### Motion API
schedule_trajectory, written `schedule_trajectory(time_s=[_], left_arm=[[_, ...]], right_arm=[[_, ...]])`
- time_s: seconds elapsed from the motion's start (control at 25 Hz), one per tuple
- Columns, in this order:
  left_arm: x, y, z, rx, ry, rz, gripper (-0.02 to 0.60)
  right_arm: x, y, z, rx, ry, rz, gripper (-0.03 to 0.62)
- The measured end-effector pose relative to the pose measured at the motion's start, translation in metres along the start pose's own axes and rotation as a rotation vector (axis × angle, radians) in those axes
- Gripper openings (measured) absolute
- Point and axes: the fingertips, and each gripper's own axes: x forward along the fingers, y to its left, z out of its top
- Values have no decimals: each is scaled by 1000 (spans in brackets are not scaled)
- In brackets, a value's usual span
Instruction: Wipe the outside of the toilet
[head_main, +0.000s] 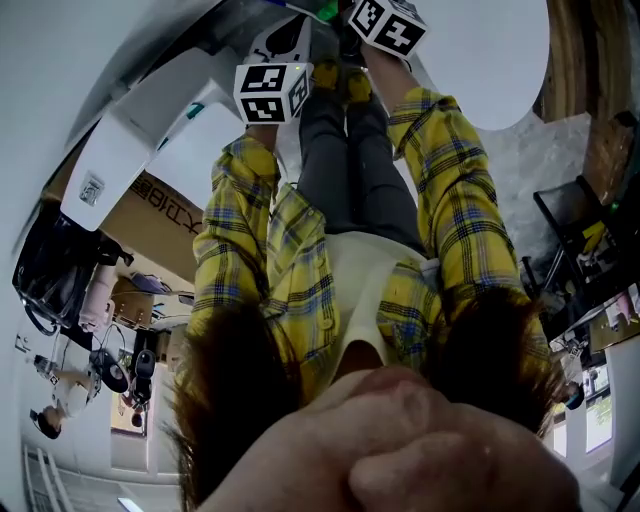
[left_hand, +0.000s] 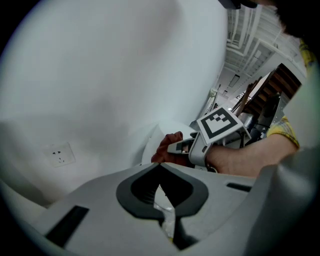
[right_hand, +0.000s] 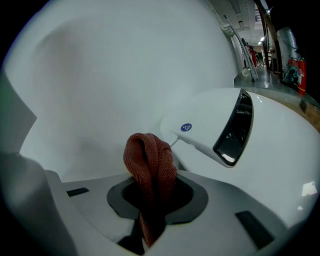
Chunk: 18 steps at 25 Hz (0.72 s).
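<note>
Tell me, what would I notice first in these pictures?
A rust-red cloth stands out first, pinched in the jaws of the right gripper, in front of the shiny white toilet. In the head view, the person's yellow checked sleeves fill the middle of the picture.

The person wears a long-sleeved yellow plaid shirt (head_main: 445, 210) crossed with blue and dark lines, open over a cream top (head_main: 350, 290), with grey trousers (head_main: 345, 165) and what look like yellow shoes (head_main: 341, 80). The hair (head_main: 225, 380) is dark brown. The left gripper (left_hand: 159, 167) and right gripper (right_hand: 150, 192) are light grey plastic with dark grey jaw linings. Each carries a white cube with black square markers (head_main: 272, 92).
</note>
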Motion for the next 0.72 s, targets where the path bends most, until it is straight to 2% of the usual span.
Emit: schedule_trajectory(time_s=[0.24, 0.72], left_arm=[[14, 12, 13, 25, -23, 15, 8], [29, 17, 22, 36, -28, 1, 8]], right_arm=[[7, -10, -4, 18, 0, -47, 82], [-7, -26, -22, 151, -3, -144, 81]])
